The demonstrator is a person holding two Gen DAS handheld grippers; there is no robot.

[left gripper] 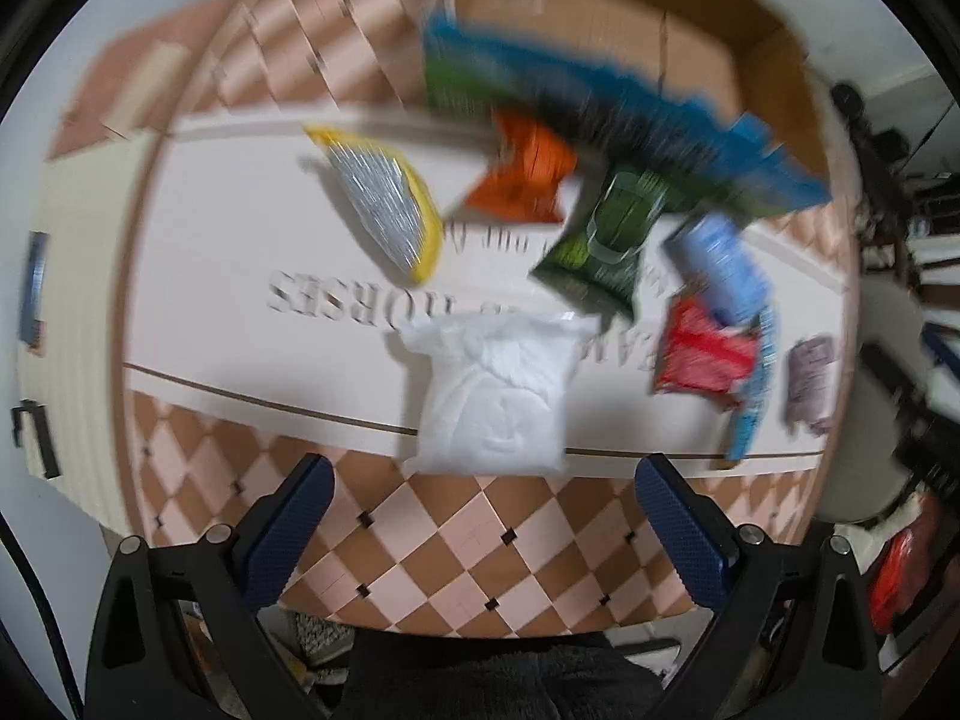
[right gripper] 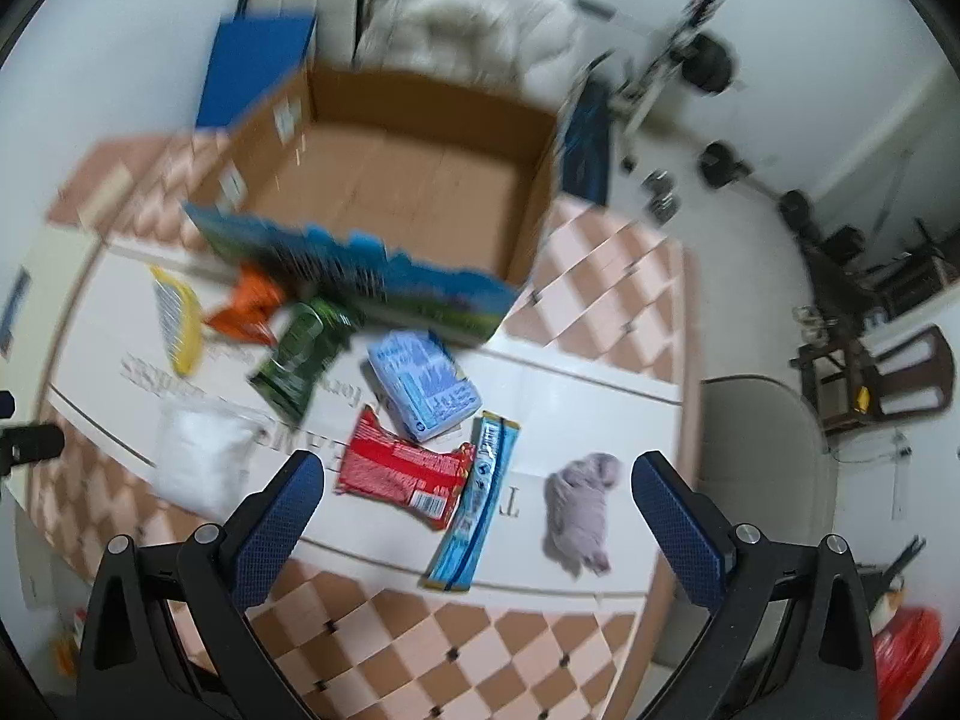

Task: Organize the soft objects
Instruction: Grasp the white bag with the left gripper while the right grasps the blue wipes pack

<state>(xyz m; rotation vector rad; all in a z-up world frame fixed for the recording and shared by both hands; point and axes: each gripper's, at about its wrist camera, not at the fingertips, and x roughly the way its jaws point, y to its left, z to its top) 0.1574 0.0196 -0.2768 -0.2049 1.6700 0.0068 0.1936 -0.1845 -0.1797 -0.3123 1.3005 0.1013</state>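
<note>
Several soft packets lie on a checkered table mat (right gripper: 420, 630). A white bag (left gripper: 492, 396) lies just ahead of my open, empty left gripper (left gripper: 480, 516); it also shows in the right wrist view (right gripper: 201, 462). My right gripper (right gripper: 474, 516) is open and empty above a red packet (right gripper: 402, 468), a long blue packet (right gripper: 474, 504) and a grey cloth (right gripper: 579, 507). Farther off lie a light blue pack (right gripper: 423, 390), a green packet (right gripper: 300, 354), an orange packet (right gripper: 246, 306) and a yellow-silver packet (right gripper: 174, 318).
An open, empty cardboard box (right gripper: 396, 180) with a blue printed front stands at the back of the table. A chair (right gripper: 762, 450) stands at the right. A blue board (right gripper: 258, 66) and a padded white seat (right gripper: 468, 24) are behind the box.
</note>
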